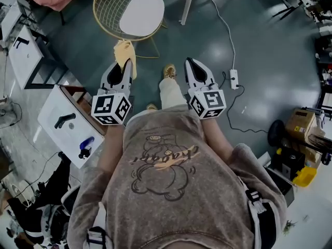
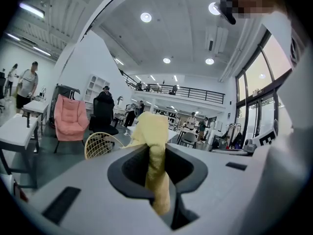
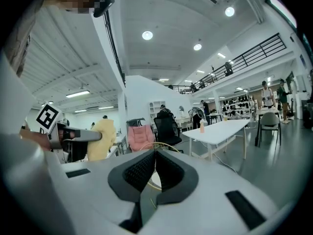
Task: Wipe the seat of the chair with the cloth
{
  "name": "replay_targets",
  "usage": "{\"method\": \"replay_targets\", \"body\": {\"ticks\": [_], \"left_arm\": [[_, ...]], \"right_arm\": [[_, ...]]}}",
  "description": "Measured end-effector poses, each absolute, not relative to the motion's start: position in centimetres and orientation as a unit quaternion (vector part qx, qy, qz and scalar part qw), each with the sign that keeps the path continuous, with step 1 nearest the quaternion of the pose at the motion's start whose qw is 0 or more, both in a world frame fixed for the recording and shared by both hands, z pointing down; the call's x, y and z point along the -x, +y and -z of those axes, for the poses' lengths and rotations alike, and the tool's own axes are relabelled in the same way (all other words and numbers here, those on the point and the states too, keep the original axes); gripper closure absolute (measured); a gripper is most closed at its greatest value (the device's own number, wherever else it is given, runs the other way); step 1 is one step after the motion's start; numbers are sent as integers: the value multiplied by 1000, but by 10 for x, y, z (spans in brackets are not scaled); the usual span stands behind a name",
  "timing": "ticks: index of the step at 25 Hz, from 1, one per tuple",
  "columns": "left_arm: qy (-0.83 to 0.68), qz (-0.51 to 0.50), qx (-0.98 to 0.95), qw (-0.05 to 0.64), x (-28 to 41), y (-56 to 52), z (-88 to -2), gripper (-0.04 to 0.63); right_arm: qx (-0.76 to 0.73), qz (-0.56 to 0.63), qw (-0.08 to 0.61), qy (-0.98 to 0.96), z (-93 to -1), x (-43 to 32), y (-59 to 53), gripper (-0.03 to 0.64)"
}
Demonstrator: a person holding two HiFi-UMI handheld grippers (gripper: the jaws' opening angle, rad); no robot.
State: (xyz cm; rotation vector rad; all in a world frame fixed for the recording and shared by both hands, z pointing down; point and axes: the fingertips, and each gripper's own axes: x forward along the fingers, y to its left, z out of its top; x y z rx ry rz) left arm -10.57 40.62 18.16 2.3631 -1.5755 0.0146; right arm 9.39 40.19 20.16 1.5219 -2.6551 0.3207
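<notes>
Cloth (image 2: 154, 146): pale yellow, soft, bunched into a rumpled fold, pinched between the closed jaws of the left gripper (image 1: 124, 66) and held above the floor, near the gold wire chair (image 1: 111, 9) with white seat (image 1: 142, 13). Right gripper (image 3: 155, 153) jaws together, nothing between them.

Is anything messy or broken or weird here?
Nothing is spilled or broken. The chair stands upright, and the left gripper pinches the yellow cloth. The only untidy bit is a white power strip lying loose on the floor, its cords snaking across it.
</notes>
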Motion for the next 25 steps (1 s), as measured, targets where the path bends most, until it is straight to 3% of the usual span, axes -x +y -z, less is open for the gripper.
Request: {"method": "replay_targets", "body": {"ticks": [25], "left_arm": [[-578, -3, -801, 158, 122, 198, -188, 517]], "right_arm": [[-460, -113, 55, -879, -209, -78, 185, 589]]}}
